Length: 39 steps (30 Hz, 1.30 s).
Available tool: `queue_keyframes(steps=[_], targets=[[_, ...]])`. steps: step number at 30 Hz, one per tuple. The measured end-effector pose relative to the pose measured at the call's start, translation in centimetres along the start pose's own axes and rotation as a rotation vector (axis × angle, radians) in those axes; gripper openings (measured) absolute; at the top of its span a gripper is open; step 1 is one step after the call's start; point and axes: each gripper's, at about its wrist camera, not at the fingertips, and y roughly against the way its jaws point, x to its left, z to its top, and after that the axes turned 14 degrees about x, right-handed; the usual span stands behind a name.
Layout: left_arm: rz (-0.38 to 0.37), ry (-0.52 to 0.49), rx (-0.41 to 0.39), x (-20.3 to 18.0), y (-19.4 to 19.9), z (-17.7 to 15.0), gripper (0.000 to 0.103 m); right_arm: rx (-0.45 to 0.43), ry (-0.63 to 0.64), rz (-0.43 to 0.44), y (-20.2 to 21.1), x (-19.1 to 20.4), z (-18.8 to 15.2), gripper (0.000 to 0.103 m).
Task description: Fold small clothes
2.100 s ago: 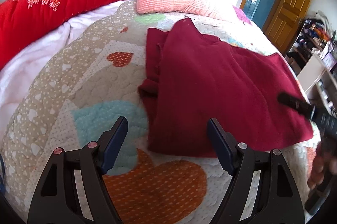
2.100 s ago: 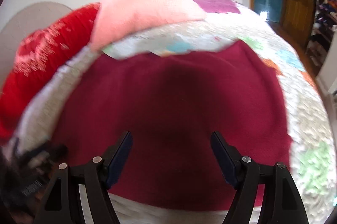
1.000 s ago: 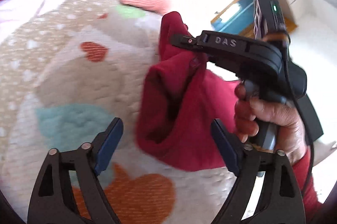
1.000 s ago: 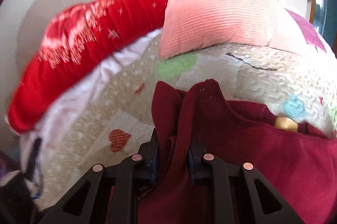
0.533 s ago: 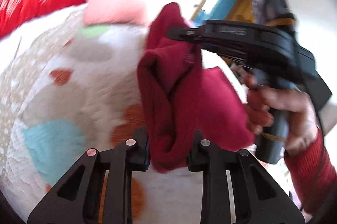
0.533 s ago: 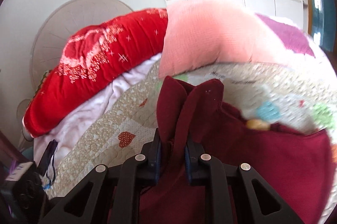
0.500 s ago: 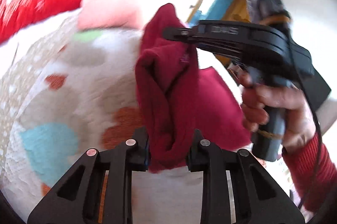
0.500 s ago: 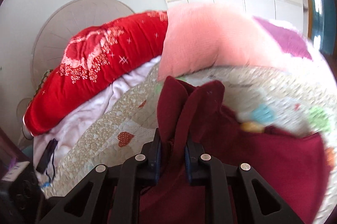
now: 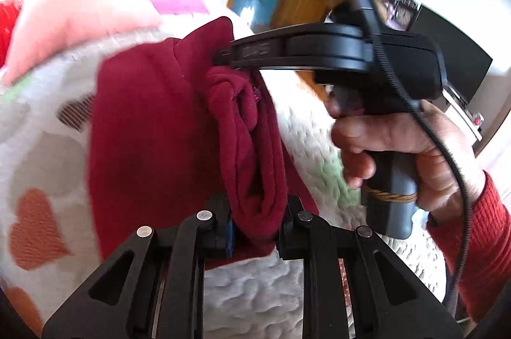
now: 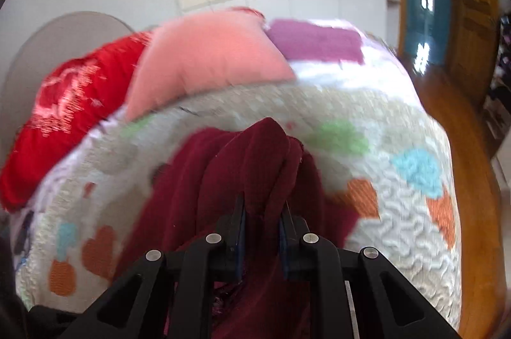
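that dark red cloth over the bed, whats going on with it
A person is folding a dark red garment over a quilted bed with two handheld grippers. The left gripper is clamped on one bunched end, and the right gripper, held in the person's right hand, pinches another part higher up. The cloth hangs doubled between them, lifted off the quilt. A pink pillow and a red blanket lie at the head of the bed.

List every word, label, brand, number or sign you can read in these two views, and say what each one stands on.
Embossed lettering on the side of the right gripper: too blurred to read with certainty.
Green indicator light on the unit atop that gripper: a light only, no text.
Dark red garment, quilt, pink pillow, red blanket: patterns only, no writing.
Left gripper: no markings visible.
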Motion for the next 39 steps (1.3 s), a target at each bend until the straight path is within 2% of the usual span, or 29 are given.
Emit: queue_keyframes(steps=[3, 5, 7, 9, 10, 12, 15, 16, 17, 18, 19, 21, 24, 26, 28, 32, 36, 39], targets=[[0.006, -0.036, 0.048, -0.6, 0.6, -1.2, 0.018, 0.057, -0.035, -0.02, -2.4, -1.4, -0.9, 0.019], [0.005, -0.057, 0.049, -0.6, 1.8, -1.8, 0.028, 0.038, -0.081, -0.01, -1.4, -2.5, -1.4, 0.03], [-0.01, -0.051, 0.046, -0.3, 3.6, -2.7, 0.036, 0.022, -0.114, 0.0, 0.7, -3.4, -2.1, 0.036], [0.002, -0.051, 0.022, 0.8, 5.4, -3.4, 0.039, -0.001, -0.139, 0.072, 2.7, -3.8, -3.3, 0.053], [0.026, -0.055, 0.002, 1.0, 6.3, -3.9, 0.041, -0.017, -0.155, 0.128, 3.9, -4.0, -4.1, 0.055], [0.09, -0.053, -0.027, 1.8, 6.8, -4.8, 0.046, -0.022, -0.172, 0.18, 5.1, -3.7, -5.4, 0.057], [0.163, -0.015, -0.026, 3.1, 6.1, -4.7, 0.048, -0.013, -0.165, 0.275, 5.4, -2.3, -6.8, 0.057], [0.168, 0.002, -0.02, 3.2, 5.7, -5.0, 0.048, 0.012, -0.16, 0.309, 4.7, -1.7, -7.1, 0.057], [0.17, 0.018, -0.013, 3.5, 5.2, -5.0, 0.048, 0.042, -0.149, 0.317, 3.9, -1.1, -7.3, 0.048], [0.179, 0.033, -0.008, 3.8, 4.5, -4.9, 0.048, 0.057, -0.139, 0.302, 3.4, -0.7, -7.5, 0.022], [0.19, 0.04, -0.005, 3.3, 4.0, -5.4, 0.048, 0.067, -0.121, 0.269, 2.8, -0.2, -7.7, 0.013], [0.204, 0.039, 0.001, 3.5, 3.1, -5.2, 0.048, 0.041, -0.094, 0.173, 2.8, 0.1, -8.3, 0.011], [0.201, 0.022, -0.005, 3.9, 2.8, -5.1, 0.048, 0.025, -0.102, 0.146, 3.1, -0.6, -9.5, 0.011], [0.202, 0.031, 0.008, 4.2, 1.9, -4.7, 0.048, 0.049, -0.097, 0.09, 1.8, -0.9, -9.8, 0.011], [0.222, 0.038, 0.016, 4.1, 1.6, -4.5, 0.048, 0.069, -0.116, 0.09, 0.4, -0.9, -9.9, 0.011], [0.241, 0.037, -0.007, 3.8, 3.0, -4.5, 0.048, 0.031, -0.16, 0.13, 2.9, -1.3, -10.2, 0.012], [0.305, 0.05, -0.034, 4.0, 3.4, -4.0, 0.048, -0.071, -0.137, 0.086, 6.3, -0.5, -10.0, 0.014], [0.322, 0.082, -0.035, 4.6, 2.9, -3.3, 0.048, -0.124, -0.102, 0.099, 7.0, 0.3, -9.0, 0.014]])
